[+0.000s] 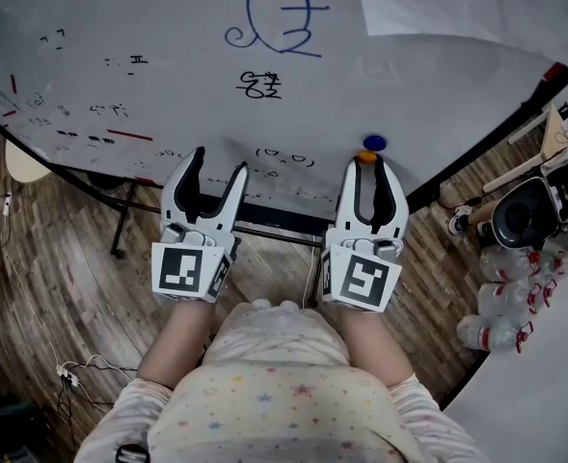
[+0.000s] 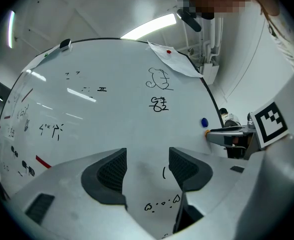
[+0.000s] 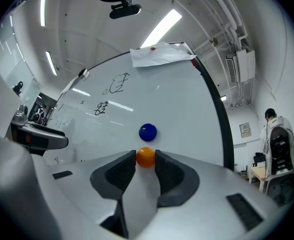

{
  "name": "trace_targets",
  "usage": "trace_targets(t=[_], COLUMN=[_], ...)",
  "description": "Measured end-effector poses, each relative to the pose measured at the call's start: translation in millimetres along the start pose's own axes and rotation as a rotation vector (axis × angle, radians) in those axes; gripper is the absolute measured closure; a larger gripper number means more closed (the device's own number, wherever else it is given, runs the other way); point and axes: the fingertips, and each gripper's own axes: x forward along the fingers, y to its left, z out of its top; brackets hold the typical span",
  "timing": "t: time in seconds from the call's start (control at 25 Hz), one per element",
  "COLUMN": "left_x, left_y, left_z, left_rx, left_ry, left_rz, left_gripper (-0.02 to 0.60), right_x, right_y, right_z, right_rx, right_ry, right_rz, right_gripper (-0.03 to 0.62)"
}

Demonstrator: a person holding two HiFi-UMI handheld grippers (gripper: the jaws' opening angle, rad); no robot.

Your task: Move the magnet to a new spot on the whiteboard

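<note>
Now big whiteboard [image 1: 168, 27] ahead of me. My left gripper [image 2: 147, 165] wide apart, holds nothing. My right gripper [image 3: 145, 160] pinches orange magnet [image 3: 146, 156] at its tips. Blue magnet [image 3: 147, 132] sits just past it. Only tips hold, so orange magnet may slip and stick to blue one.

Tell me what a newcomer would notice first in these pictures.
The right tongs are closed on an orange magnet low on the whiteboard's right side, with a blue magnet just above it. The left tongs stand open and empty beside them, pointed at the board. Higher up, a large blue scribble stands out.
</note>
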Motion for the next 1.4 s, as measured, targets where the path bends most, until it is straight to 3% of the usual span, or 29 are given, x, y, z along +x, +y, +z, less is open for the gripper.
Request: trace_targets(t=[1.4], left_x=[-38.4], left_y=[-8.3], left_z=[10.6], left_rx=[0.006], left_ry=[-0.008], left_rz=[0.026], left_gripper=[0.356], right_x=[-28.0], right_y=[-1.5], right_z=[8.4], right_rx=[0.041], right_ry=[-0.016], right_rz=[0.083], right_gripper=[0.482])
